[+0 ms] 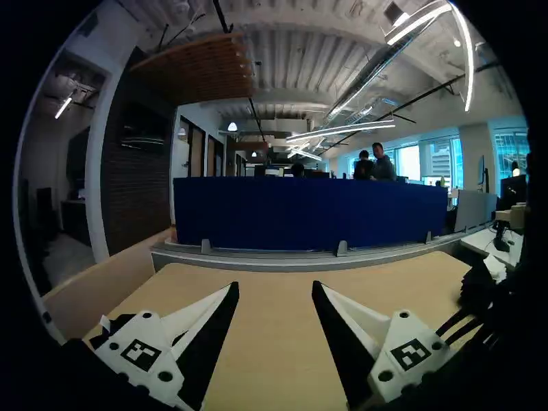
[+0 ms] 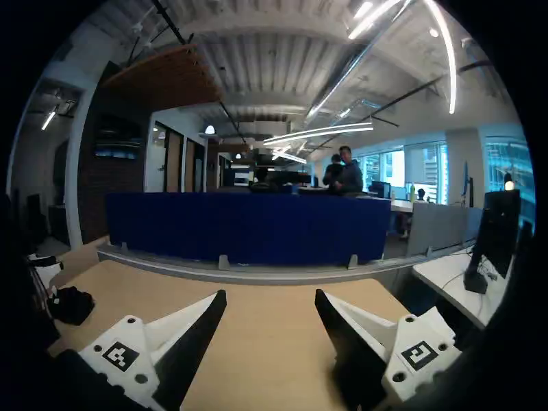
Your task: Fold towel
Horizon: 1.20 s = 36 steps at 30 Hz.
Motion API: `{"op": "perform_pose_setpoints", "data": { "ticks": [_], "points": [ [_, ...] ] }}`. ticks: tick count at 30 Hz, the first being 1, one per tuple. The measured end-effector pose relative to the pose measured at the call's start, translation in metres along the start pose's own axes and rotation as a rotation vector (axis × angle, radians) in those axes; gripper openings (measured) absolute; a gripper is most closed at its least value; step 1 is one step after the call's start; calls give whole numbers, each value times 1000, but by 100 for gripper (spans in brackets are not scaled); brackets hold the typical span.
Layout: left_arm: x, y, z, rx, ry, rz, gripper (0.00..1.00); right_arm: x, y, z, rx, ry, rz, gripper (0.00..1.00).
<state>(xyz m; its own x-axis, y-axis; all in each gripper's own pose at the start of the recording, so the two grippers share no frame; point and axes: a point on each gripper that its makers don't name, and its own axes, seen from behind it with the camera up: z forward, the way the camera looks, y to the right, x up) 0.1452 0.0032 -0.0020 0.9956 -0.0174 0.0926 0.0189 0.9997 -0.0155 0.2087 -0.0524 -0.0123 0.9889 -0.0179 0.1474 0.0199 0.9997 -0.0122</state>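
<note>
My left gripper point(image 1: 275, 288) is open, held level over a light wooden table point(image 1: 288, 274) with nothing between its fingers. At the right edge of the left gripper view a dark shape point(image 1: 490, 291) that looks like the other gripper shows. My right gripper point(image 2: 270, 296) is open too, above the same table point(image 2: 274, 301), with its fingers apart around bare wood. A black object point(image 2: 72, 305) lies at the left edge of the right gripper view. I see no towel.
A blue partition point(image 1: 308, 212) on a grey rail point(image 1: 308, 259) runs along the table's far edge. Behind it stand two people point(image 1: 373, 164). White desks with a monitor point(image 2: 496, 233) lie to the right. A dark wall and doorways are at the left.
</note>
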Motion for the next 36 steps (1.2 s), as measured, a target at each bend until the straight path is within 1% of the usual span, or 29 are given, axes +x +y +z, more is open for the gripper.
{"op": "perform_pose_setpoints", "data": {
  "ticks": [3, 9, 12, 15, 18, 24, 29, 36],
  "points": [
    [-7, 1, 2, 9, 12, 30, 78, -3, -1, 1, -1, 1, -7, 100],
    [-21, 6, 4, 7, 34, 86, 78, -10, -7, 2, 7, 2, -18, 100],
    [-28, 7, 6, 13, 43, 101, 78, -15, -9, 1, 7, 1, -19, 100],
    [-34, 5, 8, 21, 58, 109, 78, -22, -13, 1, 12, -3, -9, 100],
    [-41, 1, 11, 29, 69, 105, 78, -27, -14, 3, 13, -5, -2, 100],
    [-61, -7, 14, 45, 76, 75, 78, -31, -16, 8, 3, 5, 11, 100],
    [-80, -8, 14, 49, 78, 52, 78, -34, -18, 10, 8, 18, 13, 100],
    [-98, -8, 15, 54, 92, 44, 78, -32, -20, 12, 14, 47, 0, 100]
  ]
}}
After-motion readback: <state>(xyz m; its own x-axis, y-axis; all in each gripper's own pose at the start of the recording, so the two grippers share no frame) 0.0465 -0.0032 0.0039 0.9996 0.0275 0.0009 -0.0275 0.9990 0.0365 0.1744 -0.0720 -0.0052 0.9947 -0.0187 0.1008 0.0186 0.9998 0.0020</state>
